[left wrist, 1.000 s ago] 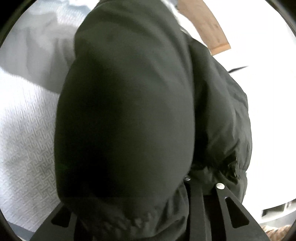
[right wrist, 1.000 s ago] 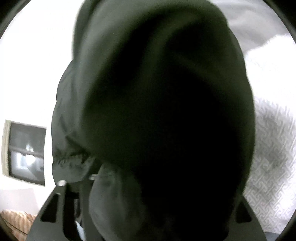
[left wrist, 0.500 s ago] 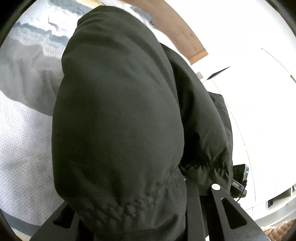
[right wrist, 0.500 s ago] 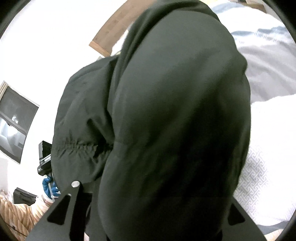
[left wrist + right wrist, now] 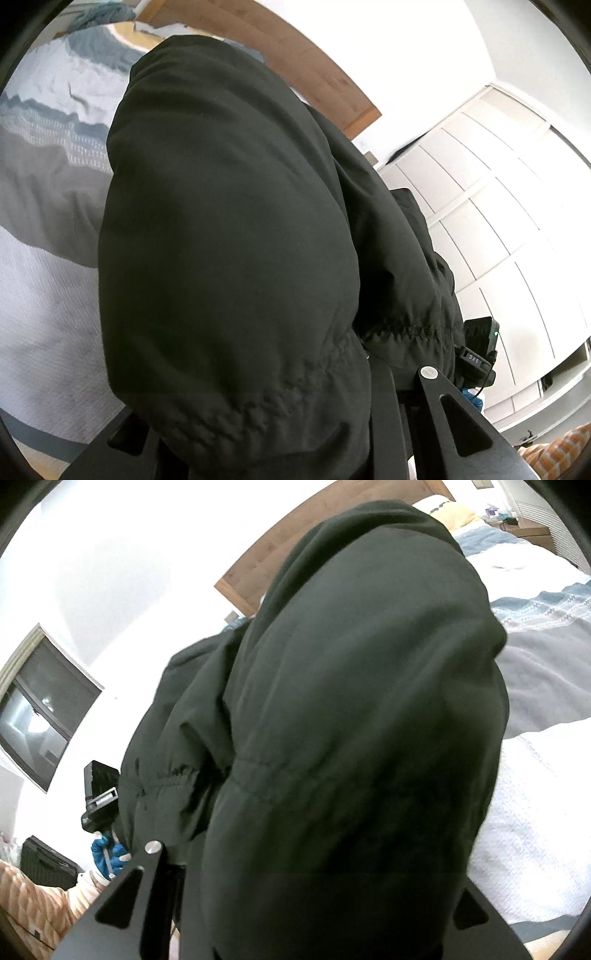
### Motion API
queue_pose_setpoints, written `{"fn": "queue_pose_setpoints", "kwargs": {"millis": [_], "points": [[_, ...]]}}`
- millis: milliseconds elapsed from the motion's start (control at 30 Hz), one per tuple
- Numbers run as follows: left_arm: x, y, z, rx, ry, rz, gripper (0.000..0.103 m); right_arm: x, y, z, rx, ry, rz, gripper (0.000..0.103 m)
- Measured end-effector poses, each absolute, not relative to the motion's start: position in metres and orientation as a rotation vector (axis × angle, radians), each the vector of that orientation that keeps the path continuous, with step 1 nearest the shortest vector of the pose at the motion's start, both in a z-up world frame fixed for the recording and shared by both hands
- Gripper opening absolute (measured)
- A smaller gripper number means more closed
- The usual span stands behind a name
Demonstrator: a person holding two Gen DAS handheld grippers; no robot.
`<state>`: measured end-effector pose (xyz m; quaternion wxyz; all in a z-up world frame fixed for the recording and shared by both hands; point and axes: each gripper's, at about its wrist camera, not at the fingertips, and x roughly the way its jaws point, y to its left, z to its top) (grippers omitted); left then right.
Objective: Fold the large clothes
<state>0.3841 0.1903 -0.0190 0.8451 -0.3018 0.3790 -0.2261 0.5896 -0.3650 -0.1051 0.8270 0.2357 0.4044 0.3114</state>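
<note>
A dark, black-green padded jacket (image 5: 229, 240) fills most of the left wrist view and hangs in a thick bulge above the bed. My left gripper (image 5: 277, 398) is shut on its gathered hem, and only the right finger (image 5: 436, 398) shows clearly. In the right wrist view the same jacket (image 5: 362, 701) bulges over my right gripper (image 5: 310, 871), which is shut on the fabric; its left finger (image 5: 147, 860) is bare. Each view catches the other gripper's body beyond the jacket (image 5: 478, 350) (image 5: 99, 794), with a blue-gloved hand (image 5: 107, 853) on it. The fingertips are hidden by cloth.
Under the jacket lies a bed with a white patterned cover (image 5: 40, 295) and a grey blanket (image 5: 546, 679). A wooden headboard (image 5: 295, 62) stands behind. White wardrobe doors (image 5: 498, 221) are to one side, a dark window (image 5: 40, 709) and a black case (image 5: 44, 864) to the other.
Both grippers have risen and rolled with the jacket held between them. More of the headboard, wardrobe and window shows, and each gripper has come into the other's view.
</note>
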Motion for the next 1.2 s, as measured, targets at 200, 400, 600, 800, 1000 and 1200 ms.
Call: {"fn": "queue_pose_setpoints", "kwargs": {"millis": [200,400,600,800,1000,1200], "points": [[0.377,0.19,-0.006,-0.624,0.779,-0.481,0.02,0.581,-0.367,-0.106,0.507,0.827,0.694,0.028],[0.376,0.182,-0.002,-0.616,0.762,-0.478,0.02,0.577,-0.372,-0.107,0.531,0.808,0.716,0.028],[0.383,0.177,-0.006,-0.616,0.742,-0.473,0.02,0.587,-0.38,-0.12,0.554,0.787,0.717,0.028],[0.382,0.175,0.007,-0.604,0.718,-0.485,0.02,0.591,-0.382,-0.122,0.559,0.772,0.715,0.028],[0.389,0.172,-0.013,-0.592,0.727,-0.486,0.02,0.597,-0.386,-0.138,0.562,0.762,0.694,0.028],[0.41,0.175,-0.066,-0.563,0.816,-0.404,0.021,0.621,-0.401,-0.195,0.554,0.838,0.633,0.028]]}}
